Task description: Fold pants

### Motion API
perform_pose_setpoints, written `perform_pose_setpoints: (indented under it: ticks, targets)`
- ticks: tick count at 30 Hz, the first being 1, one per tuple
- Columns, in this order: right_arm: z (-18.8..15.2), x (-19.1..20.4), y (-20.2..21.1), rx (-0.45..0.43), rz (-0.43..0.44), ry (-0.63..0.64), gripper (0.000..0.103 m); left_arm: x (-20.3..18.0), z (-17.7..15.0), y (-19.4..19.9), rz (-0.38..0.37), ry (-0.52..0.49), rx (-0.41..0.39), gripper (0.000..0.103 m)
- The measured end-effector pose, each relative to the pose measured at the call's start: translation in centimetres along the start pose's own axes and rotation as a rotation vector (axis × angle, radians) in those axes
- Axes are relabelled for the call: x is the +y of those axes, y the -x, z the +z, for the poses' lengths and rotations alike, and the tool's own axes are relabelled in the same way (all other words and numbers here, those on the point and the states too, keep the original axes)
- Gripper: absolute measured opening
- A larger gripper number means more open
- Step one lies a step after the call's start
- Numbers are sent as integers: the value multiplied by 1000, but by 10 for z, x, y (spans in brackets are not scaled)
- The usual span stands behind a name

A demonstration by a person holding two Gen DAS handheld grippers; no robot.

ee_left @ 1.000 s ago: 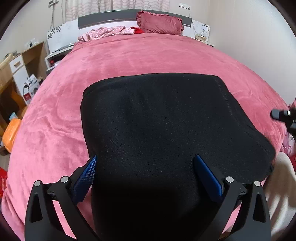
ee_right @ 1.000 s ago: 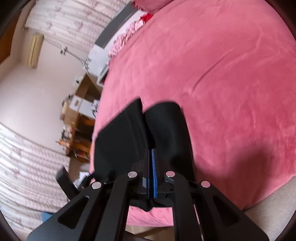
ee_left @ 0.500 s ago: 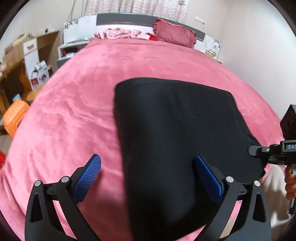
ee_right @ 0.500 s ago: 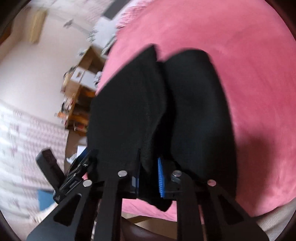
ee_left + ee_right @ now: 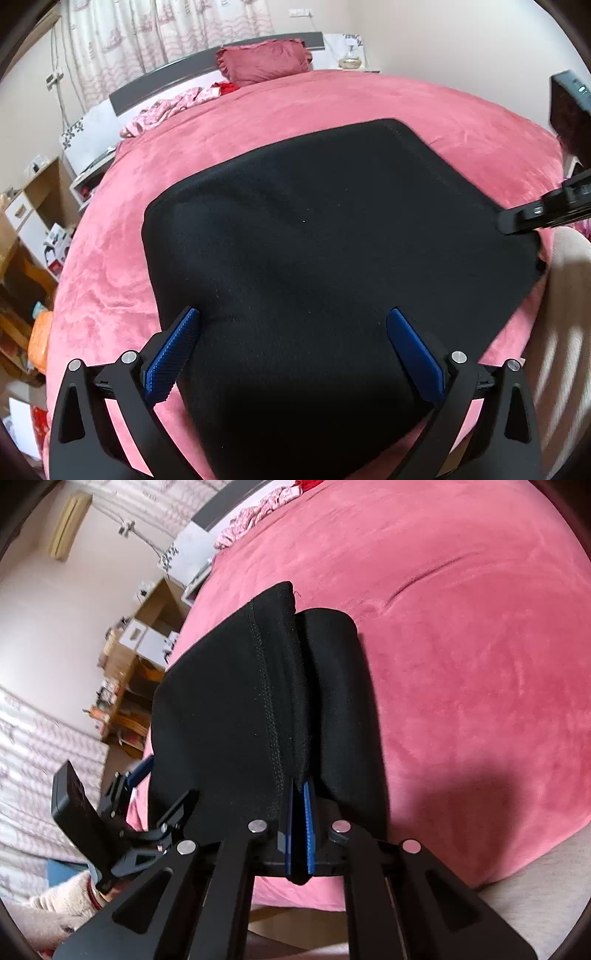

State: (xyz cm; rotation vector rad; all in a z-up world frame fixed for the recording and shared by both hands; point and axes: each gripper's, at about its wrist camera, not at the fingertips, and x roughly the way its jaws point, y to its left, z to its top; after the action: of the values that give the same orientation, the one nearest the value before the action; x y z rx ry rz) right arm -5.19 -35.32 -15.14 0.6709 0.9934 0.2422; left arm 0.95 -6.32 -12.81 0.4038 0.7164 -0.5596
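Observation:
The black pants (image 5: 314, 236) lie folded in a thick rectangle on the pink bedspread (image 5: 332, 99), near the bed's front edge. My left gripper (image 5: 295, 350) is open, its blue pads (image 5: 173, 350) wide apart over the near end of the pants, gripping nothing. My right gripper (image 5: 300, 805) is shut on the pants' right edge (image 5: 273, 716), pinching the seamed top layer; it shows at the right in the left wrist view (image 5: 546, 214). The left gripper shows at lower left in the right wrist view (image 5: 136, 775).
A dark red pillow (image 5: 266, 62) and crumpled pink clothes (image 5: 166, 110) lie by the headboard. Wooden shelves and boxes (image 5: 33, 221) stand left of the bed. A nightstand (image 5: 351, 62) is at the far right corner. The person's light sleeve (image 5: 561, 332) is at right.
The left gripper's view swung left and then back over the pants, jaws staying open. The right gripper stayed shut on the pants' edge, lifting it and then settling it lower.

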Motion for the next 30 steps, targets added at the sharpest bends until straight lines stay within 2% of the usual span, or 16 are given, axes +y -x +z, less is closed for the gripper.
perform_pose_setpoints:
  ticks: [2,3,4,6,9,15,18,22,26,28,30]
  targets:
    - [3,9,7,-4,-38,68,12,11,-1,5,-50,37,7,99]
    - [8,15,10,-17,-76,110,24,18,0,9,-72,62,7,99]
    - [11,23,19,-50,-120,161,30,25,0,14,-94,91,5,99]
    - [16,36,30,-95,-132,218,30,37,6,22,-118,155,-5,99]
    - [30,61,29,-141,-119,291,30,57,26,28,-105,237,-25,99]
    - [49,101,-18,-127,-108,386,30,76,67,-3,-63,306,36,99]
    - [54,113,-48,-125,-164,443,30,73,77,-15,-43,314,61,99]
    - [66,112,-79,-144,-236,468,39,66,81,-42,52,276,108,99]
    - [72,94,-94,-144,-292,438,37,64,77,-60,88,276,129,99]
    - [71,86,-99,-162,-322,441,26,64,78,-65,92,274,141,99]
    - [71,78,-104,-182,-343,447,24,64,79,-70,93,274,154,99]
